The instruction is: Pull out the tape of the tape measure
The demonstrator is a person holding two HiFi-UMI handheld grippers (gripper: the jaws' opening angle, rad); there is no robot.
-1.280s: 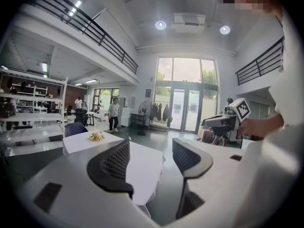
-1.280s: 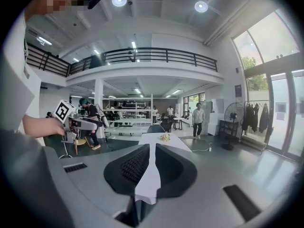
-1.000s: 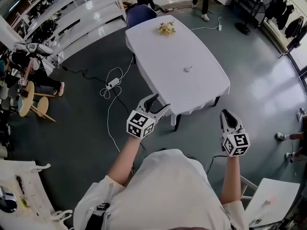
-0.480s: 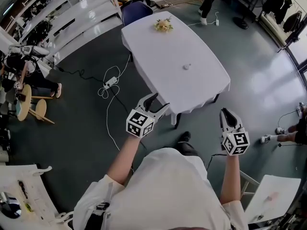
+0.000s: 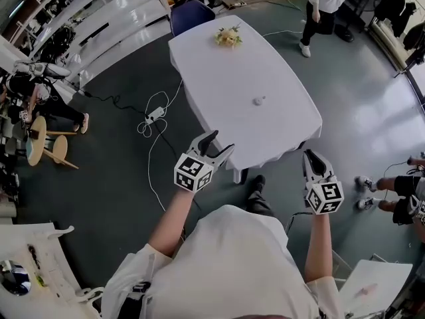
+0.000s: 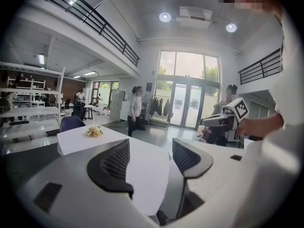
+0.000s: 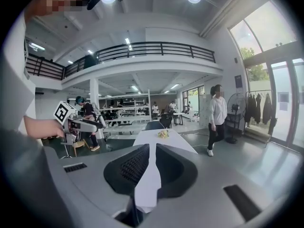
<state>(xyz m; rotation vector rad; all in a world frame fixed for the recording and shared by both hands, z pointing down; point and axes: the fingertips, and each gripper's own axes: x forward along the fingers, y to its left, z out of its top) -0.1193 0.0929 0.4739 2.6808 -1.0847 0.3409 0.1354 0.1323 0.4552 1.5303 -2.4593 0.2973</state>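
A small pale round object (image 5: 258, 101), too small to tell apart as the tape measure, lies on the white table (image 5: 219, 78) toward its right side. Both grippers are held in the air short of the table's near end and touch nothing. My left gripper (image 5: 221, 141) is open with nothing between its jaws; through the gap in the left gripper view (image 6: 149, 151) the tabletop (image 6: 137, 165) shows. My right gripper (image 5: 312, 155) has its jaws nearly together, only a thin slit between them in the right gripper view (image 7: 151, 152), and it holds nothing.
A bunch of flowers (image 5: 228, 37) sits at the table's far end, with a blue chair (image 5: 192, 13) behind it. A power strip and cables (image 5: 157, 115) lie on the floor to the left. A person in white (image 5: 323, 5) walks at the far right. Stools (image 5: 46, 145) stand at the left.
The table has drawn slightly nearer and the person's foot has stepped forward. The person in white has walked rightward past the table's far end. Both grippers keep their pose.
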